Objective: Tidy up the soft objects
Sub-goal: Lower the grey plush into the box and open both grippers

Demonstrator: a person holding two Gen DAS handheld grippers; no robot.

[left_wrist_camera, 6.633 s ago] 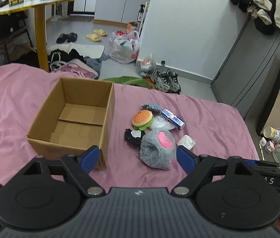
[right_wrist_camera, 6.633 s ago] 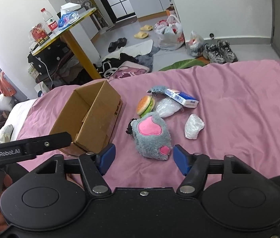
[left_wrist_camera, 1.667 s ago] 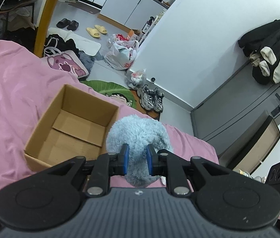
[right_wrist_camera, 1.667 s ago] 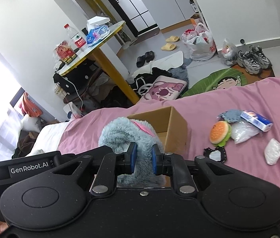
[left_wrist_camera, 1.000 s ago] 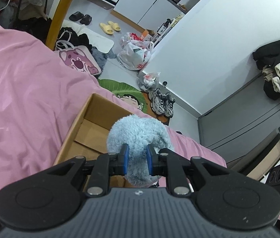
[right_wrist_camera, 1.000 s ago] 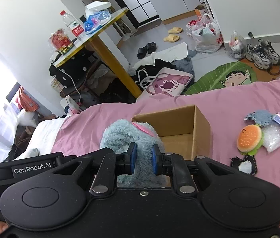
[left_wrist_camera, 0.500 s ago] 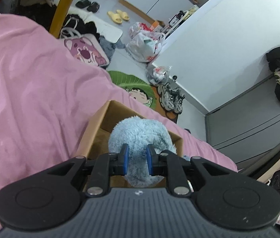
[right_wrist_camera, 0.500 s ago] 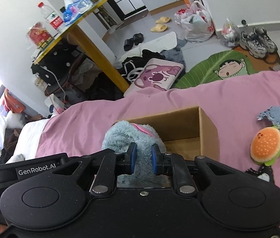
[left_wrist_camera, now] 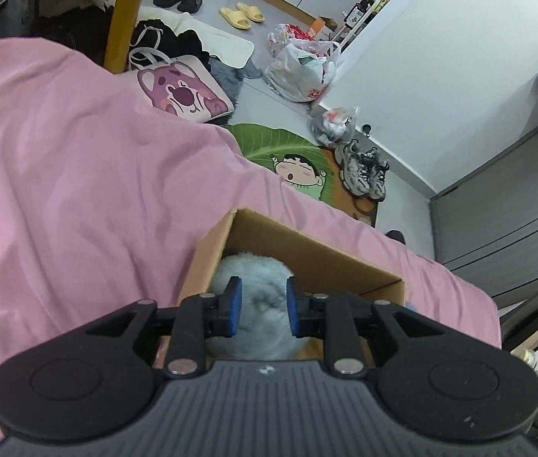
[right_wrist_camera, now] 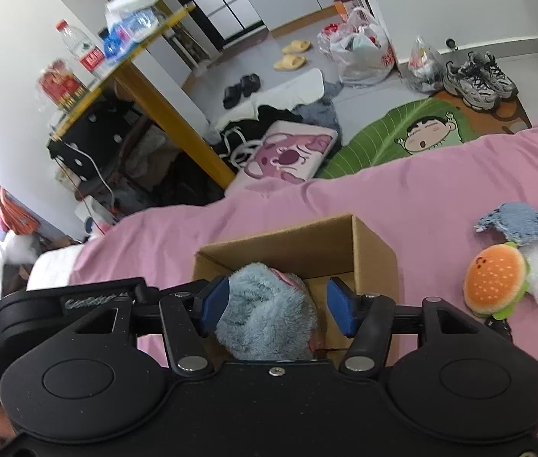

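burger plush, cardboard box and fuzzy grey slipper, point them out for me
burger plush (right_wrist_camera: 494,281): right wrist view, on the orange bun.
cardboard box (right_wrist_camera: 299,245): right wrist view, on the far inner wall.
fuzzy grey slipper (left_wrist_camera: 259,304): left wrist view, on the fluffy top.

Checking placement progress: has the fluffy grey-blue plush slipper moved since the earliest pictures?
Yes. The fluffy grey-blue plush slipper has left the pink bedsheet beside the burger-shaped plush toy and now sits down inside the brown cardboard box.
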